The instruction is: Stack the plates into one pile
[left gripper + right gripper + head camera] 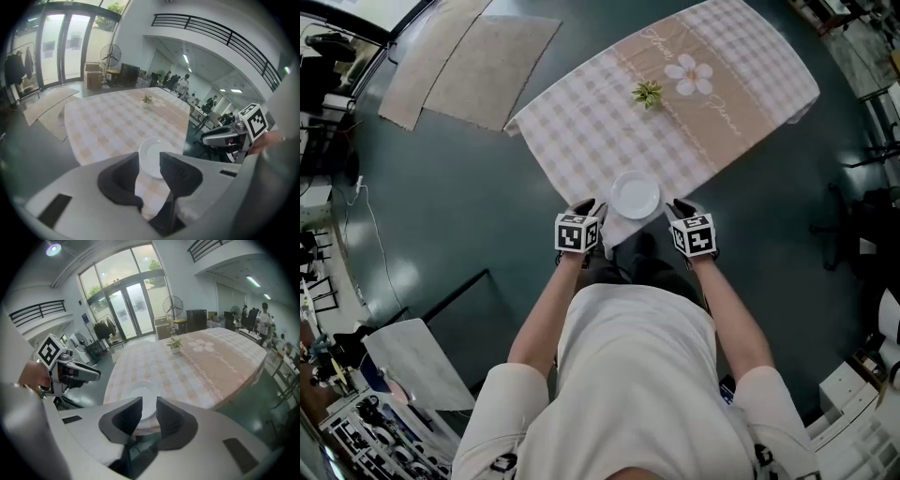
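Note:
A white plate [635, 195] lies on the checked tablecloth [581, 122] at the table's near edge; whether more plates lie under it cannot be made out. My left gripper [591, 208] hangs just left of the plate and my right gripper [680, 208] just right of it, both off the table. In the left gripper view the left gripper [150, 164] is open and holds nothing, with the plate [152, 157] beyond its jaws. The right gripper [149, 404] also stands open and empty, above the plate [137, 391].
A small potted plant [647, 94] stands mid-table by a printed flower [689, 75]. Two rugs [469, 56] lie on the dark floor at far left. The person's body is close to the table's near edge. People and desks show far behind the table [180, 84].

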The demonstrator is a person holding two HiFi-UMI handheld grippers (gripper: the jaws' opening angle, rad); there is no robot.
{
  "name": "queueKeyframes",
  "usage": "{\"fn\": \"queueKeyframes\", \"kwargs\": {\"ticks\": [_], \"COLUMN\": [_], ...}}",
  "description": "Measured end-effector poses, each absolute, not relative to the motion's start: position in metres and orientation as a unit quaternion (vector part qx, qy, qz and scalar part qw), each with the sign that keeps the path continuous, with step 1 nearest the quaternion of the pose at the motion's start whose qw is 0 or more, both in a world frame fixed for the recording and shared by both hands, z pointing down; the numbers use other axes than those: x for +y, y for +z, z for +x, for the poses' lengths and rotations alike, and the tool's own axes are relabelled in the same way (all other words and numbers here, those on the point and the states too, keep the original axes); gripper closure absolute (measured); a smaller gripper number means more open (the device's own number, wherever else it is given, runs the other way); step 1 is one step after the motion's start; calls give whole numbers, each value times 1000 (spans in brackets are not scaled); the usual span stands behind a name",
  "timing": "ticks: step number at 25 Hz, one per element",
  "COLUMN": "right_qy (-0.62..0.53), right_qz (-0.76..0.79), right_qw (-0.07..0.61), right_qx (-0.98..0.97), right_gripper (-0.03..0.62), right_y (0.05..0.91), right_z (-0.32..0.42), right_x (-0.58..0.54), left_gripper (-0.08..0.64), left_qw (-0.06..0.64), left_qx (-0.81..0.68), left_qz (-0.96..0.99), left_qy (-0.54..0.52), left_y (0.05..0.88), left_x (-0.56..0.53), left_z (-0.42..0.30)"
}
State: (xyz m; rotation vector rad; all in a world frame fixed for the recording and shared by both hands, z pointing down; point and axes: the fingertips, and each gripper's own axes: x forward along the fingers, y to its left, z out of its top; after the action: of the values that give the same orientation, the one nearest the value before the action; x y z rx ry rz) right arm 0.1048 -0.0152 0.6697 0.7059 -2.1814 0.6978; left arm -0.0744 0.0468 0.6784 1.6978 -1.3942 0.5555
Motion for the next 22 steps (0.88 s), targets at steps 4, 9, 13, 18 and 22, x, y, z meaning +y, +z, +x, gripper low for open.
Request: {"fn": "queueKeyframes", "kwargs": {"ticks": [4, 9, 13, 18, 22], "right_qy": [245, 227, 219, 193, 169], "right_qz": [263, 250, 248, 273, 300], "right_qw": [359, 348, 331, 296, 262], "right_qx": [-861, -875, -884, -894, -902], "right_gripper": [485, 494, 495, 511, 522], "right_y": [647, 615, 586, 541, 499], "right_z": [112, 110, 105, 93, 82], "right_x": [-15, -19, -21, -23, -14], "left_gripper": [430, 454, 457, 472, 498], "left_qw": [415, 400, 388, 360, 315], "left_qx": [-578, -583, -577, -571, -571], "left_qz": [672, 685, 698, 720, 745], "left_qy": [203, 178, 171, 158, 140], "left_y": [655, 621, 599, 560, 515], "left_x": [59, 67, 72, 68, 68], "left_z": [-84, -93, -106, -126, -139]}}
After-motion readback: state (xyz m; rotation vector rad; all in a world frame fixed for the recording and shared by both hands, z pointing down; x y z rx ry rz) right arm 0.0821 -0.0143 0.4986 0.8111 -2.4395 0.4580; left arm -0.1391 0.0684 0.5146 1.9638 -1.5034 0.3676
